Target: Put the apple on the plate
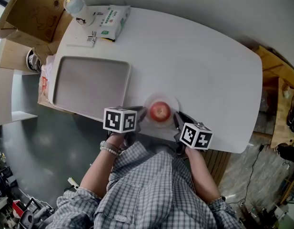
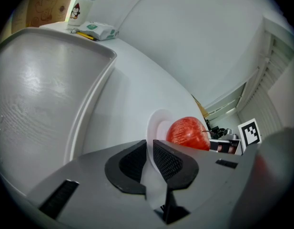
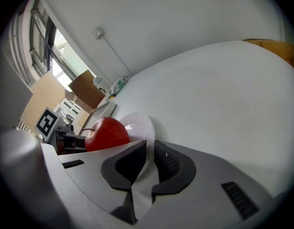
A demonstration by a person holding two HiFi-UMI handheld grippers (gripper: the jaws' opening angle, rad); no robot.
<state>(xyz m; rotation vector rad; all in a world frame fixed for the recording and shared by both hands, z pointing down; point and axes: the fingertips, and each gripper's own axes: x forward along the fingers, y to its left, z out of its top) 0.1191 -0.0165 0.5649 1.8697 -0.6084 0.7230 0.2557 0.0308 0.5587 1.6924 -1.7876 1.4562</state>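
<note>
apple (image 1: 159, 111): red, round, glossy; sits on the plate (image 1: 172, 100), stem leaning toward the counter's near edge | plate: small, round, thin, white; at the near edge of the smooth white counter (image 1: 208, 66) | left tongs (image 2: 150, 157): closed on the plate rim | right tongs (image 3: 147, 159): closed on the opposite rim | green-white pack (image 1: 111, 20): print too small to read
</note>
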